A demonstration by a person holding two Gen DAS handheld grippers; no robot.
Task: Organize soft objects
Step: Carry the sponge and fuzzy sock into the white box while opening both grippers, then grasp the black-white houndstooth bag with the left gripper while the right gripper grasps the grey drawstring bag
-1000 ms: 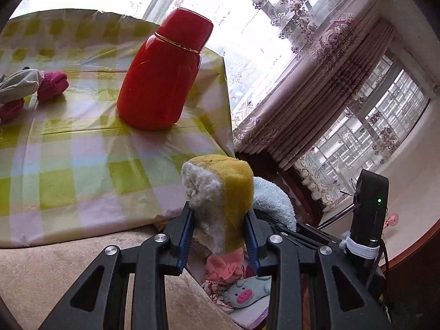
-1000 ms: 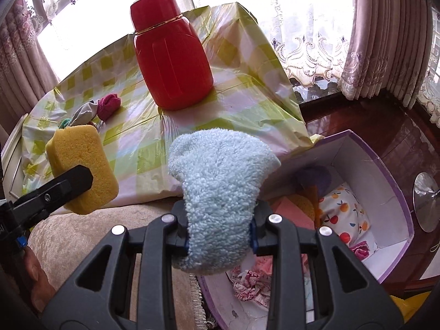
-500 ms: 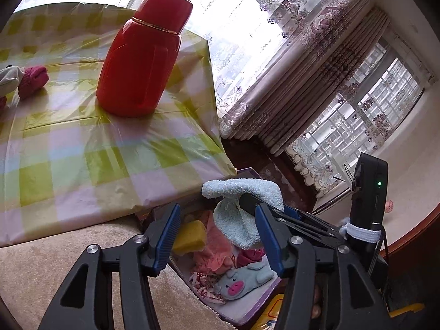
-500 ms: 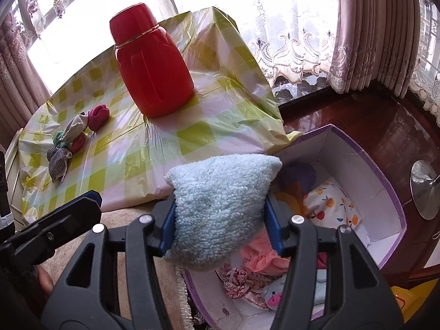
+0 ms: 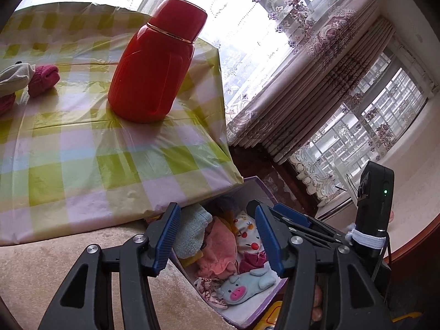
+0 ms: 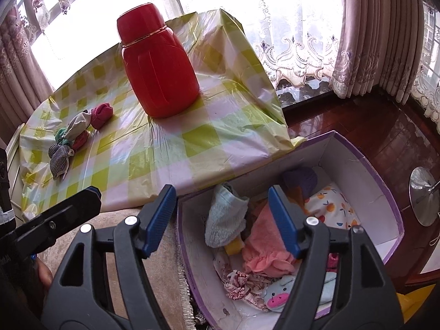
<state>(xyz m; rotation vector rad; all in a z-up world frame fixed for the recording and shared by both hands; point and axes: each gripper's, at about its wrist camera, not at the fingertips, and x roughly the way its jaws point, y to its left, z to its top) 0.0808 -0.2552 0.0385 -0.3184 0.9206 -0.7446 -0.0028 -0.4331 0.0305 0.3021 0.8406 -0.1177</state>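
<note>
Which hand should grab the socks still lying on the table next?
Probably left. The sock pile lies toward the left tongs' side, and those tongs are empty and open. The right tongs, also open, hang over the box.

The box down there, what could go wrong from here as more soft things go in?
The blue towel lies piled against the wall of the purple box and might spill out. Reaching for the leftover socks on the table could knock the red flask, which stands nearby.
</note>
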